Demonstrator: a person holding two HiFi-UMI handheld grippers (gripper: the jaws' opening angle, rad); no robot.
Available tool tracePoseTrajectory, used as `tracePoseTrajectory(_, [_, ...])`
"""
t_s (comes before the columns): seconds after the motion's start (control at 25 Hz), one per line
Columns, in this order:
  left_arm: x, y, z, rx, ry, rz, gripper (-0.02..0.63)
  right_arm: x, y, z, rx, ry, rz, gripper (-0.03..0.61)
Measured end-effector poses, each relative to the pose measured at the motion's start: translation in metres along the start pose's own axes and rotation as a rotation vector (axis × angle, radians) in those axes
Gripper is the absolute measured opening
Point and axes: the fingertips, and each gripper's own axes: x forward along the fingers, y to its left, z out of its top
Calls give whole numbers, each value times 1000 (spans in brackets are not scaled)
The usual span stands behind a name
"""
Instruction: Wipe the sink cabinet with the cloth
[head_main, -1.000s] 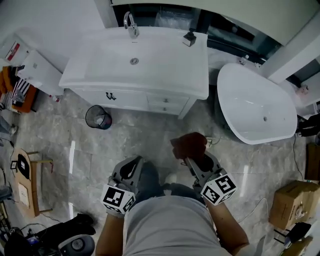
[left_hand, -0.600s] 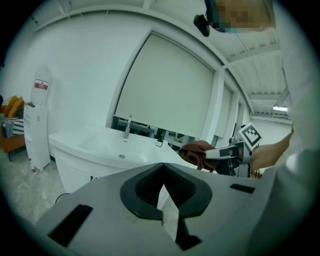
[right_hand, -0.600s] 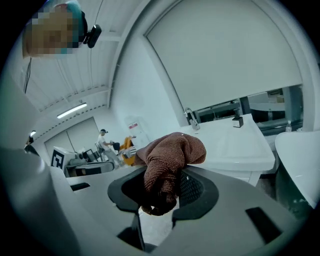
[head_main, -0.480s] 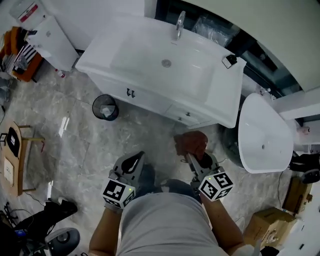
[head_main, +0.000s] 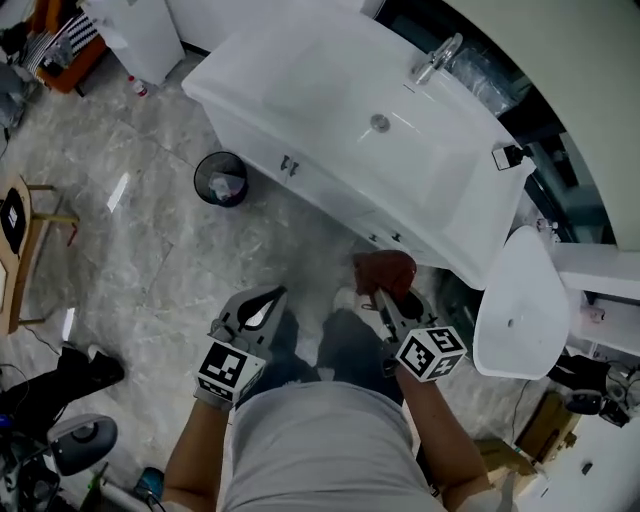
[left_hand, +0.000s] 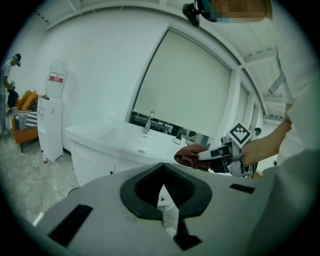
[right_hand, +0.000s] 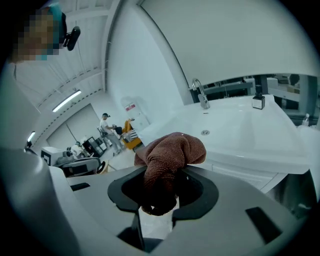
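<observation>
Pinching the brown cloth (head_main: 385, 272), the right tongs (head_main: 383, 303) hang just short of the sink cabinet (head_main: 330, 195), whose long front runs ahead and to the left. The left tongs (head_main: 262, 303), pressed together and empty, sit farther off.

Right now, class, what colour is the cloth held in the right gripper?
Reddish brown: the cloth shows best in the right gripper view, clamped by the right gripper.
</observation>
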Motion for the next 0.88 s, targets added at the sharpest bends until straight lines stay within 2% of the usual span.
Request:
tracePoseTrajectory(0.12, [7, -1, -7, -30, 0, 42, 11, 18, -12, -2, 19, 27, 35, 133])
tracePoseTrajectory(0.24, [12, 6, -15, -60, -1, 121, 11, 34, -27, -11, 41, 50, 50, 133])
tracePoseTrajectory(0.52, [30, 25, -65, -162, 26, 257, 11, 75, -91, -49, 179, 111, -9, 133])
tracePoseTrajectory(0.68, [43, 34, -95, -211, 8, 290, 11, 106, -121, -68, 168, 108, -28, 132])
tracePoseTrajectory(0.88, [63, 25, -127, -241, 18, 289, 11, 143, -153, -87, 151, 99, -67, 132])
